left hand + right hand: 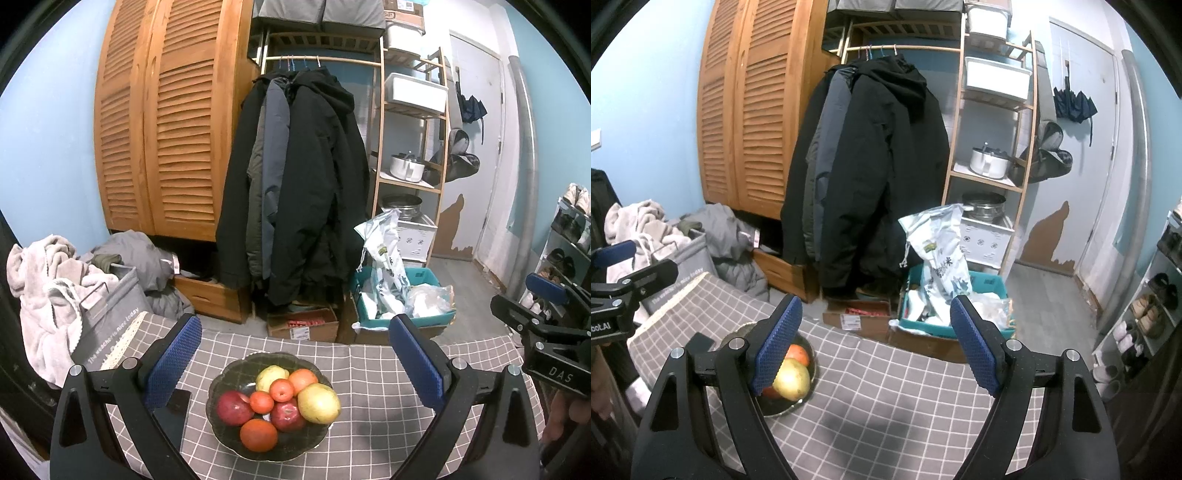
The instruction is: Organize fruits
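A dark glass bowl [221, 435] sits on the grey checked tablecloth [373, 417]. It holds several fruits: two red apples [233, 408], two yellow pears [318, 402], oranges [258, 435] and small tangerines [281, 390]. My left gripper [295, 358] hovers open just short of the bowl, with nothing between its blue pads. In the right wrist view the bowl [809, 391] lies at lower left, partly hidden behind the left finger, with a pear [792, 378] and an orange [798, 353] showing. My right gripper [877, 345] stands open over bare cloth to the right of the bowl.
A dark flat object [173, 410] lies on the cloth left of the bowl. Beyond the table's far edge stand a cardboard box [303, 326], a teal crate [402, 299] with bags, hanging coats [295, 184] and a laundry basket [107, 325]. A shoe rack [1145, 314] is at right.
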The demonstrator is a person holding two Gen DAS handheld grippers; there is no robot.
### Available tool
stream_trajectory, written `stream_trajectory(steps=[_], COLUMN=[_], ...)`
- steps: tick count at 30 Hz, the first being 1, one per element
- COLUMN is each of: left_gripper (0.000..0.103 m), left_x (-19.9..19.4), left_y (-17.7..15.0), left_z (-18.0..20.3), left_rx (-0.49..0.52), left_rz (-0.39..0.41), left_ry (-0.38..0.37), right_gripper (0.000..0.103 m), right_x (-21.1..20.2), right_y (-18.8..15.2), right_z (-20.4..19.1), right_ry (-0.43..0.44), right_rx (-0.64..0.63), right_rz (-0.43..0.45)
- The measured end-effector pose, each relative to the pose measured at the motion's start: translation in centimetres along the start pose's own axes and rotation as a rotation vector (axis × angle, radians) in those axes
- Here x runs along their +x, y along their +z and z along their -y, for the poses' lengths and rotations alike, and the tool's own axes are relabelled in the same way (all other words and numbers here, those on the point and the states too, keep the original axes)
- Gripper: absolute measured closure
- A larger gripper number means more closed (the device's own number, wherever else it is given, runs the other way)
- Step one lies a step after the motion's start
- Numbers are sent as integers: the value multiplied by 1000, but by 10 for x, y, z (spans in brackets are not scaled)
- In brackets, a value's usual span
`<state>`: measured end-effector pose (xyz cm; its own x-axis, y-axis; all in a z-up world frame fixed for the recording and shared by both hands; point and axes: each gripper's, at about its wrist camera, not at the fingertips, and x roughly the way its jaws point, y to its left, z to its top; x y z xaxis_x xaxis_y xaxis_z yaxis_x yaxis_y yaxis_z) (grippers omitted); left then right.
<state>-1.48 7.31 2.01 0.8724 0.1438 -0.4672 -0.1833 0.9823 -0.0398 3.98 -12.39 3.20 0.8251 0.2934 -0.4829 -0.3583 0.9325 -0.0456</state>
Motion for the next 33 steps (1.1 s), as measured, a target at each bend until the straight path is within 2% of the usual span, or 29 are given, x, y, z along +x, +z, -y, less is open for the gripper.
stream_trajectory(steps=[33], left_gripper=[1], left_x=[-4], left_y=[3], left_z=[-5], left_rx=[-1], left_rz=[-1], left_ry=[6], right_gripper=[22], right_x=[-1], right_y=[0], right_z=[-3], right_ry=[-2], right_rx=[-5], right_rz=[2])
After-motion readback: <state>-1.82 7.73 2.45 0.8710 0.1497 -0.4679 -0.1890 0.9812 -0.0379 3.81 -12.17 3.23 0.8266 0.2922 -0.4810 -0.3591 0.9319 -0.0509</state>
